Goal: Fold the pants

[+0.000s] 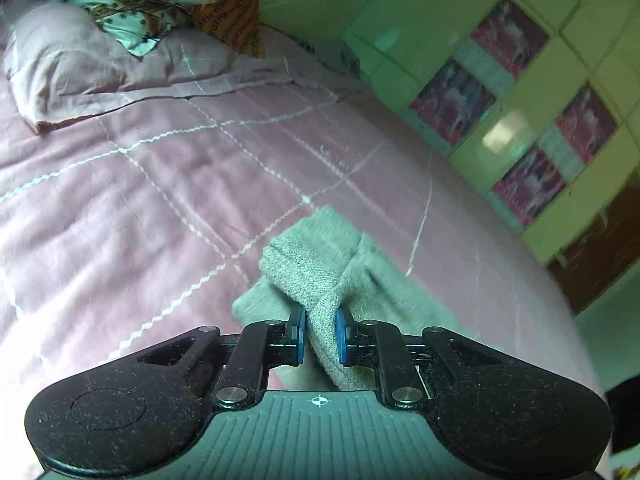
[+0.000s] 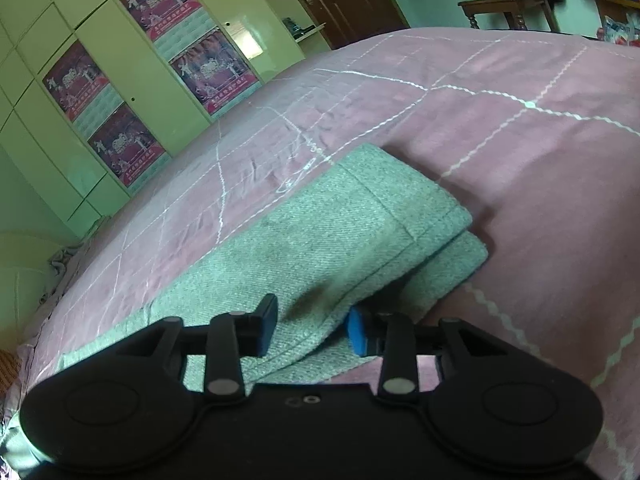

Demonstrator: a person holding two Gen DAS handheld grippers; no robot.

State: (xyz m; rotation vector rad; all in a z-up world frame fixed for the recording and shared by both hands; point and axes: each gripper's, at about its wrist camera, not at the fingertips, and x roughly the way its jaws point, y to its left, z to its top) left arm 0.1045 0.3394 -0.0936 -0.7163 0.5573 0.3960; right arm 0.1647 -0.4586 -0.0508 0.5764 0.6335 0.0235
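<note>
Grippers are both pointing down at the bed (image 1: 120, 208): the left gripper (image 1: 320, 336) is pinching a bunched fold of the pants (image 1: 316, 264), the right gripper (image 2: 312, 328) is standing spread astride a fabric edge. Pants — grey, twill-textured — are lying folded on pink quilting; beyond, one pillow (image 1: 80, 68) and four posters (image 2: 140, 76).

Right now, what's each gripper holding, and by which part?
The left gripper is shut on a bunched fold of the grey pants. The right gripper stands open astride the pants' edge, gripping nothing.
</note>
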